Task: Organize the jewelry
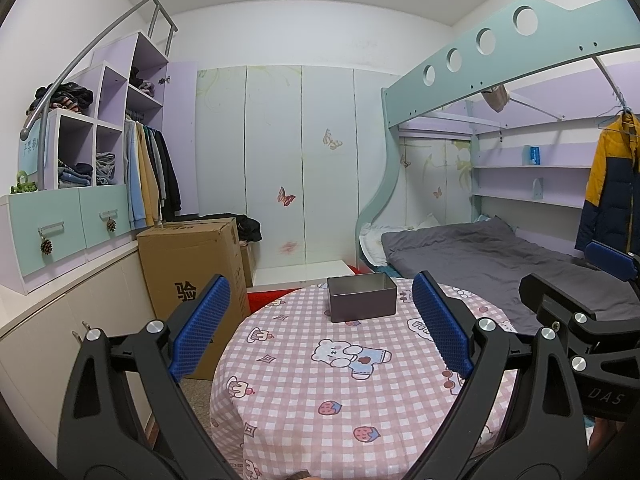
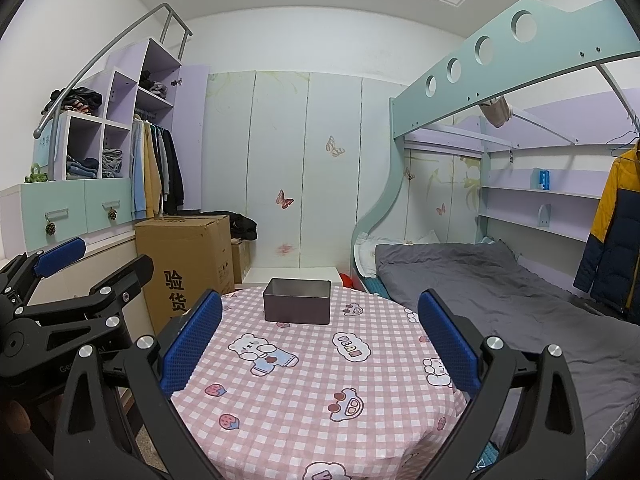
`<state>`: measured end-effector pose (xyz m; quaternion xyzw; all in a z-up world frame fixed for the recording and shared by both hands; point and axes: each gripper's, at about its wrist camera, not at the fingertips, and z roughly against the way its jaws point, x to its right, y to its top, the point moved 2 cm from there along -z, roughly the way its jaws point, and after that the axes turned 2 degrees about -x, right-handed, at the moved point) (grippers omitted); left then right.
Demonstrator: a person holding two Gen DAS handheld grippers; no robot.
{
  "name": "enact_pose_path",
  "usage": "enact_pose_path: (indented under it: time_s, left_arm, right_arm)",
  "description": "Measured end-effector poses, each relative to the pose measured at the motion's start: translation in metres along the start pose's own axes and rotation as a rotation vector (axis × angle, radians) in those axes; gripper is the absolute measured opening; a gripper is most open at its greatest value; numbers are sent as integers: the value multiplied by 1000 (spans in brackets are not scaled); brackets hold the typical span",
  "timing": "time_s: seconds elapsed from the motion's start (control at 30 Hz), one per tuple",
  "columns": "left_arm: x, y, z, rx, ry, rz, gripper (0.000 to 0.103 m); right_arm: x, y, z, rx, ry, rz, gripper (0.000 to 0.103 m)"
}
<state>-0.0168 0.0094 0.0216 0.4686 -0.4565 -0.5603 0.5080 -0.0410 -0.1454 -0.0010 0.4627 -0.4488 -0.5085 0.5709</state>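
the left tool (image 1: 320, 320) hangs above the near part of a round table (image 1: 304, 412) with its blue-padded fingers (image 1: 202, 326) spread wide apart and nothing between them. the right tool (image 2: 320, 340) sits just beside it over the same table, its fingers (image 2: 448, 340) likewise wide apart and holding nothing. each tool shows at the edge of the other's view, the right one at the right edge of the left wrist view and the left one at the left edge of the right wrist view.

the table wears a pink and white checked cloth (image 2: 304, 400) printed with bears, strawberries and cakes. a dark grey rectangular tin box (image 1: 362, 297), with no lid on it, stands upright near the far edge of the table, well apart from both tools. what lies inside the box cannot be told from these views, and no jewelry can be made out on the cloth.

beyond the table, a tall cardboard box (image 2: 184, 264) stands on the floor to the left, a bed with a grey cover (image 2: 500, 292) lies to the right, and a yellow and navy jacket (image 2: 616, 232) hangs at the far right.
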Motion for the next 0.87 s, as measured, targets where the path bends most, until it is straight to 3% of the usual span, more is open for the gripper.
enact_pose_path:
  time_s: [0.5, 0.87]
  left_arm:
    - [-1, -12, -18, -34, 9, -16, 91]
    - [9, -29, -71, -136, 1, -31, 91]
  right_arm:
    - [6, -5, -24, -39, -1, -20, 94]
    - [18, -24, -68, -134, 7, -62, 94]
